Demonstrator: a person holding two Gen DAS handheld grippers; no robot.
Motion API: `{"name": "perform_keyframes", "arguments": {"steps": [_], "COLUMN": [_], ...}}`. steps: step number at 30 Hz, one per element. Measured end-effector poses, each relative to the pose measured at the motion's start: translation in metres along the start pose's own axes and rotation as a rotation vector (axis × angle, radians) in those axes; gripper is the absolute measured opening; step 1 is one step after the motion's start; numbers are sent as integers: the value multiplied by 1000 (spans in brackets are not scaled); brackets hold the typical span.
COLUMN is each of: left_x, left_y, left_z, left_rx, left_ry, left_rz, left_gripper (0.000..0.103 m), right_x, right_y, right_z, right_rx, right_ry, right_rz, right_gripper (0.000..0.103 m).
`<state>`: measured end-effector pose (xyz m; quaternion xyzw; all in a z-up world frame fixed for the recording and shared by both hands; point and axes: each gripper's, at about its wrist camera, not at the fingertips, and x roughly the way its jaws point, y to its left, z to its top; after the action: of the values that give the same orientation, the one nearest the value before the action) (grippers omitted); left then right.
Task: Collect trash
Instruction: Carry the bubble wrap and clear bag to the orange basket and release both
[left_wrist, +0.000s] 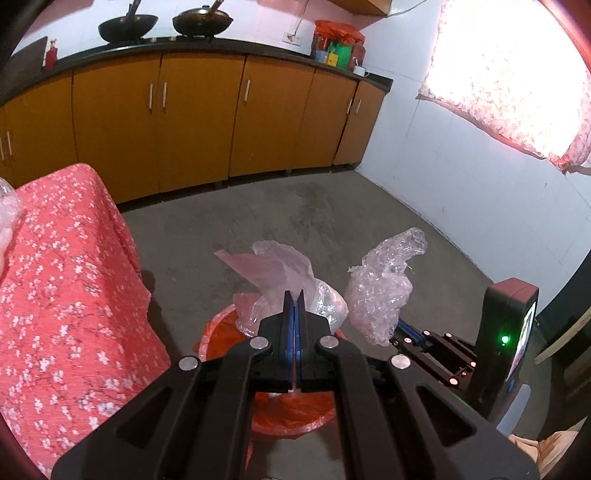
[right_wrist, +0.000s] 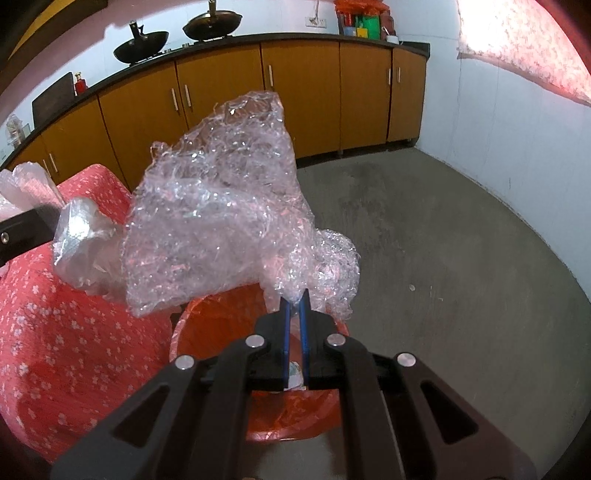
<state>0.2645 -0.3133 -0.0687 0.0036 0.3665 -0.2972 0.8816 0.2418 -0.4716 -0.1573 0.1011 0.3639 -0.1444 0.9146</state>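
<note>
Above the round orange-lined bin's rim (right_wrist: 177, 332), beside the red floral cloth's edge (left_wrist: 125, 236), left gripper (left_wrist: 294, 295) pinches thin pink plastic film (left_wrist: 277, 269), right gripper (right_wrist: 294, 295) crumpled clear bubble wrap (right_wrist: 221, 206); bare grey floor (right_wrist: 424, 240) beyond.

— Inspector: State of the left gripper (left_wrist: 294, 295)?

— Assistant: Black linkage arms, blue-padded fingers (left_wrist: 289, 314) pressed fully together, pinching a thin pinkish plastic bag (left_wrist: 275, 271). It is pitched forward and downward.

— Inspector: And the right gripper (right_wrist: 294, 295)?

— Assistant: Same build. Blue pads nearly closed, a narrow gap between them, clamped on a crumpled sheet of clear bubble wrap (right_wrist: 218, 206). Also angled downward. It sits to the right of the left gripper, close beside it.
</note>
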Motion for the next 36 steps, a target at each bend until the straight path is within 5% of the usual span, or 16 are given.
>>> {"name": "perform_keyframes", "arguments": {"steps": [36], "left_x": [58], "left_y": [-1], "left_z": [-18], "left_rx": [46], "left_ry": [115], "left_rz": [-15], "left_gripper": [0], "right_x": [42], "right_y": [-14], "right_z": [0], "right_rx": [110], "right_ry": [88], "right_rz": [138], "right_gripper": [10]}}
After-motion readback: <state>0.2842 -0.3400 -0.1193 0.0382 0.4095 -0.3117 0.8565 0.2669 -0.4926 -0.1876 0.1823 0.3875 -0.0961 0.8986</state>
